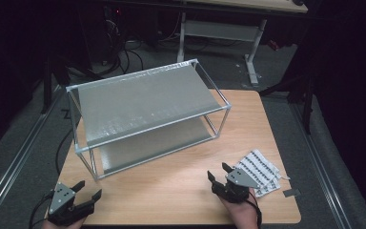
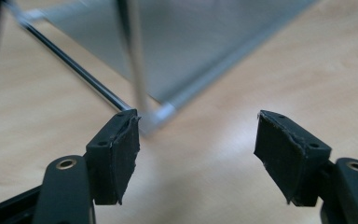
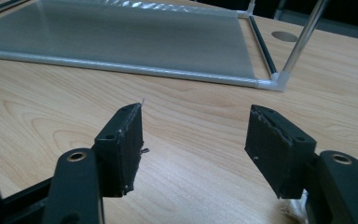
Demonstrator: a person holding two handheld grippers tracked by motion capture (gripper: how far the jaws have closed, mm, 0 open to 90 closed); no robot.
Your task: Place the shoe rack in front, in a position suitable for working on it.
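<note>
Both claws, left (image 1: 86,191) and right (image 1: 220,172), wide and empty at near surface (image 1: 171,186) edge; patterned cloth (image 1: 259,171) just beside right claw, two-tier rack (image 1: 143,102) beyond.

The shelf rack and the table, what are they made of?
The shelf rack looks like thin shiny metal rods with white, probably plastic, corner joints; its two grey shelves look like matte fabric or mesh, hard to tell which. The table looks like light wood, maybe laminate, with a smooth printed-looking grain.
</note>
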